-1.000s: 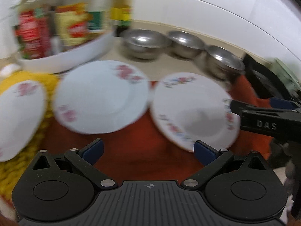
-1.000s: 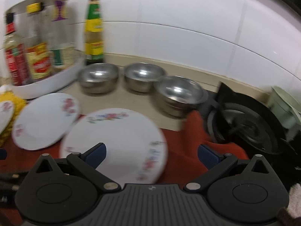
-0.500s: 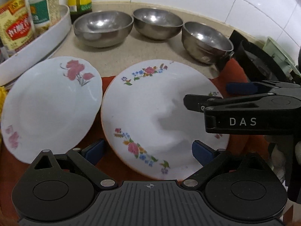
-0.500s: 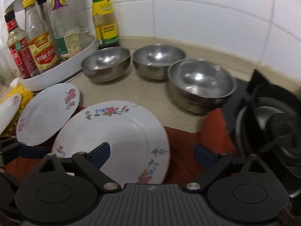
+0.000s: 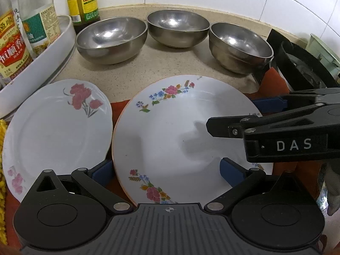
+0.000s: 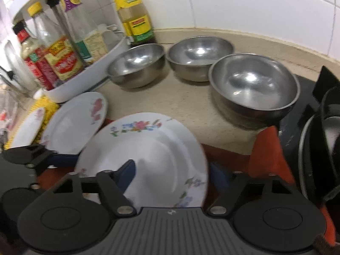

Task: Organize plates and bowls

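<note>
While the left gripper is hanging released with jaws wide, the large white floral-rimmed plate is lying on the red cloth at the counter's near edge. From the right wrist, the right gripper is closing astride that plate's right rim; contact unclear.

Both tongs are black with blue pads, silver screws and white "DAS" lettering.

— What stands at the back left?
— Sauce bottles in a white round rack, one green-labelled bottle beside it.
— And lower down?
— An orange cloth, a black stove, white wall tiles.
</note>
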